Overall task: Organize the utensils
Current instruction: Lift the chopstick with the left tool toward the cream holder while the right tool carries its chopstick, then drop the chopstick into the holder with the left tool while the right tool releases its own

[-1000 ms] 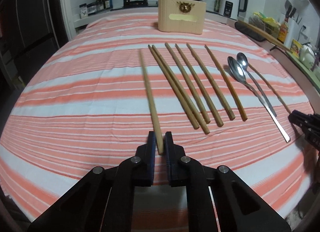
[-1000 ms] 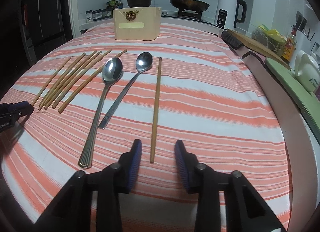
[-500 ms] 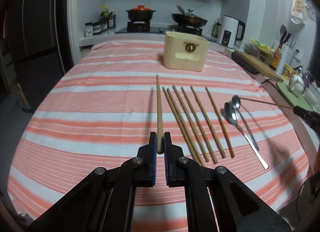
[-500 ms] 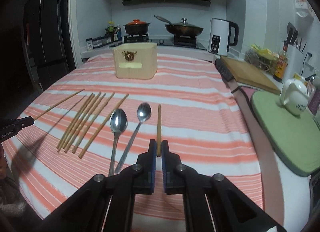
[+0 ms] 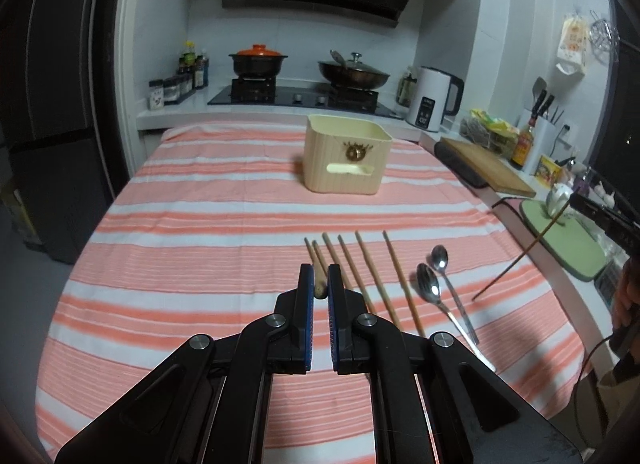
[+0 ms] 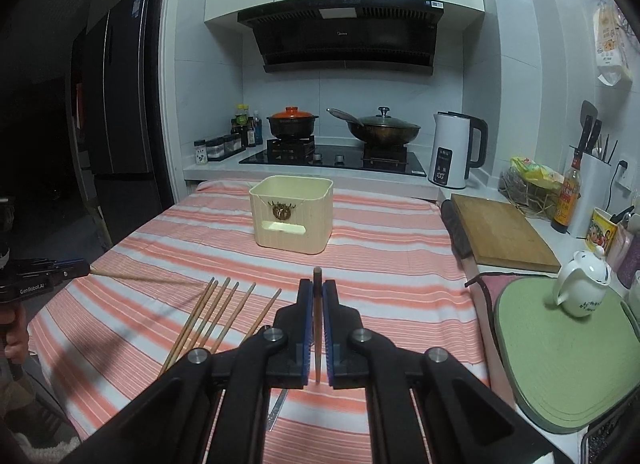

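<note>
Wooden chopsticks are up off the striped counter [image 5: 192, 223] in both hands at once: on the left, the left gripper [image 5: 320, 288] has its fingers [image 5: 306, 304] pinching the near end of one chopstick [image 5: 319, 288], seen almost end-on in its own camera, so its far tip is hard to place; from the right camera that stick [image 6: 144, 278] runs level and sideways over the cloth. Between the two hands six more chopsticks [image 5: 362, 276] and two spoons [image 5: 434, 288] lie flat, their long axes pointing toward the cream utensil box [image 5: 346, 155], which stands open-topped, well beyond them near the counter's far edge. On the right, the right gripper [image 6: 318, 304] has its fingers [image 6: 306, 316] pressed on a second chopstick [image 6: 317, 320], held straight ahead and aimed at the box [image 6: 292, 219], probably giving this hand the more direct line to the opening
</note>
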`<action>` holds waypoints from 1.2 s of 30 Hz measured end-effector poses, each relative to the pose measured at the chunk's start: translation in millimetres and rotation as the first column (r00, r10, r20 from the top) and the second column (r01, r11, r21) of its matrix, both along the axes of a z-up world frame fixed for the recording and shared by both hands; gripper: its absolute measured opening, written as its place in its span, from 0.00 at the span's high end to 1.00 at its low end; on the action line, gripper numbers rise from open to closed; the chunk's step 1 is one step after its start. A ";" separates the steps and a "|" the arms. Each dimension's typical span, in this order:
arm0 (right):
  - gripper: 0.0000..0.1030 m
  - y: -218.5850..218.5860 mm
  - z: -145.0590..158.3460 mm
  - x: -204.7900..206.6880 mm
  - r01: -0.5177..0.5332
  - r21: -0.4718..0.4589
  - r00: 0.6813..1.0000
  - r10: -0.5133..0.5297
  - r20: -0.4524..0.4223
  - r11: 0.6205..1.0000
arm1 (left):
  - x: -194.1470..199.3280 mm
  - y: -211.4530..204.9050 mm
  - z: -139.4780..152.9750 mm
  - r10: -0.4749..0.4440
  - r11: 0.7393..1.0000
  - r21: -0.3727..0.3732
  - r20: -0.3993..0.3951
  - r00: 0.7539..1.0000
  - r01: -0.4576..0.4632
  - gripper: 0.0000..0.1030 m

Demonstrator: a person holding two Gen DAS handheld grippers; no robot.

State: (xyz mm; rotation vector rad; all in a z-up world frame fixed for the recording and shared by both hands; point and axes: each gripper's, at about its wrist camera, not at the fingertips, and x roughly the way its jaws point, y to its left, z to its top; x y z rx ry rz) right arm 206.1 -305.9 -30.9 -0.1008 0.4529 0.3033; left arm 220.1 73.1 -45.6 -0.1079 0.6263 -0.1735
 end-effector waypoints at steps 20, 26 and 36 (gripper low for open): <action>0.95 32.7 66.4 65.6 -0.080 0.051 0.994 0.076 0.073 0.995 | 71.5 -4.9 101.5 -0.069 0.997 -0.023 0.092 0.993 0.071 0.96; 0.95 53.8 101.5 129.4 -0.072 0.075 0.986 0.059 0.153 0.995 | 141.6 -11.4 132.4 -0.058 0.997 -0.052 0.090 0.994 0.062 0.96; 0.95 79.4 94.1 235.6 -0.031 0.184 0.976 -0.010 0.216 0.982 | 249.8 -32.5 95.1 -0.038 0.995 -0.090 -0.037 0.999 0.034 0.96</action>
